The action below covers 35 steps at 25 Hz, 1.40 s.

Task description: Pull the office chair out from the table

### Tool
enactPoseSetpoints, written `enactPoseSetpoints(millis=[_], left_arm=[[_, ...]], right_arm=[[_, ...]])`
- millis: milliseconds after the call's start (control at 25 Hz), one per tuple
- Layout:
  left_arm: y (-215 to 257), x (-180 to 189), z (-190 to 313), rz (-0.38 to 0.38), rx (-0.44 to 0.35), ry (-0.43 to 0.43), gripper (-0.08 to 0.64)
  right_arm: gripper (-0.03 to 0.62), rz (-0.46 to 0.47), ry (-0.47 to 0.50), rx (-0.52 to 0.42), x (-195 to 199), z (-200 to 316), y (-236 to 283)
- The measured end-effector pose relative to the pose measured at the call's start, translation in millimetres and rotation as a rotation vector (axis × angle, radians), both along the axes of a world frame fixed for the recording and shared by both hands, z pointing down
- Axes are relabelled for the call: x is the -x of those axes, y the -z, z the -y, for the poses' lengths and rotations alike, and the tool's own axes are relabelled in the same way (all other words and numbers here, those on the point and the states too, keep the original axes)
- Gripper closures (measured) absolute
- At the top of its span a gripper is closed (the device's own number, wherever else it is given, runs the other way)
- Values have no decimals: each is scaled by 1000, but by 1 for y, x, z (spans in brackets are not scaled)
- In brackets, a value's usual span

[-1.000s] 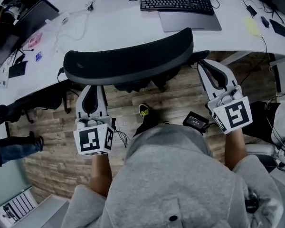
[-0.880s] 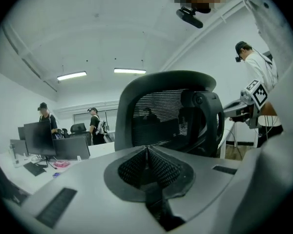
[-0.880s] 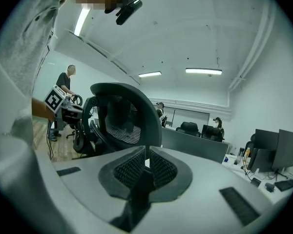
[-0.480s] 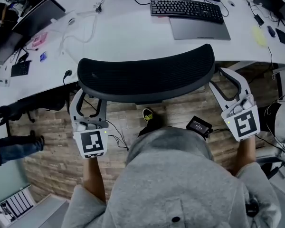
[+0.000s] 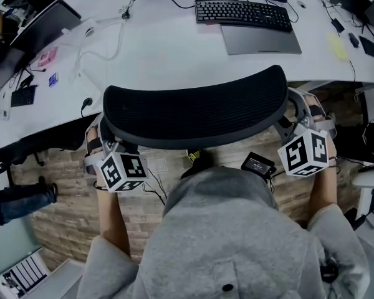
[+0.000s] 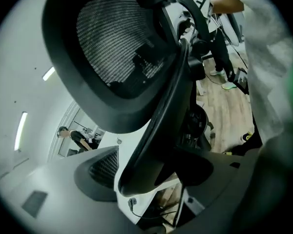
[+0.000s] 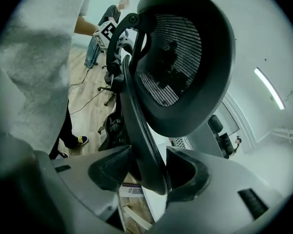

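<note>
The black mesh office chair (image 5: 193, 111) stands in front of me, its back close to the white table (image 5: 168, 48). My left gripper (image 5: 97, 143) reaches under the back's left end and my right gripper (image 5: 306, 108) sits at its right end. In the left gripper view, the chair's frame bar (image 6: 156, 130) runs between the spread jaws of the left gripper (image 6: 146, 172). In the right gripper view, the frame bar (image 7: 136, 130) likewise passes between the jaws of the right gripper (image 7: 149, 172). Both pairs of jaws have just been opening and stand open around the frame.
A keyboard (image 5: 243, 11) and a grey pad (image 5: 262, 39) lie on the table, with cables at its left. A small black device (image 5: 257, 162) and a shoe (image 5: 193, 157) are on the wooden floor below the chair. Another chair (image 5: 368, 185) stands at the right.
Both grippers have sunk, rolled and come in on the chair back's two ends. Their jaws, shut a second ago, now stand spread around the frame. The chair back looks nearer to me.
</note>
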<state>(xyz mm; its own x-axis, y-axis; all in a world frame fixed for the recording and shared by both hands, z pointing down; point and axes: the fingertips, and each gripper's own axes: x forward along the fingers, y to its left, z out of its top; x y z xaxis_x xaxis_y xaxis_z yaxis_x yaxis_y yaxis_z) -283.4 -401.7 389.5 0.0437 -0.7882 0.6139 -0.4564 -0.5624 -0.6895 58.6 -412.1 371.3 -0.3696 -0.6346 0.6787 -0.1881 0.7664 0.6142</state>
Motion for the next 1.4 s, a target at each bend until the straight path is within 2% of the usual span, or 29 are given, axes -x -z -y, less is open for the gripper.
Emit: enactPoseSetpoints(millis=[200,480,600,640,720,800,960,1080,1280,1400], left_arm=[[-11,7,11,79,57,-47,238],[-22,-1,23,38,121,-103,239],[-29,-3,25,66,132,-132,240],[-31,-4,26,75,129,-143,241],[-30,-5,28,66,113,-156,251],[-28,-5,30,66,98,-169,330],[-31,-1,26,100,121,-199,373],[-35,1,22,120,135,-202,391],[-36,-3,16,141,136,-220,408],[-35,-3,14,146,129,-218,411]], right_arm=[[380,-104,48,36,9,11,-11],[380,-191,99,69,10,22,-32],[383,-252,116,77,10,30,-51],[385,-257,116,66,10,33,-54],[460,-245,109,34,11,37,-53],[460,-237,105,17,11,37,-52],[460,-233,99,-2,13,38,-52],[460,-237,98,1,11,36,-54],[471,-234,105,60,1,24,-75],[474,-247,112,20,7,28,-61]])
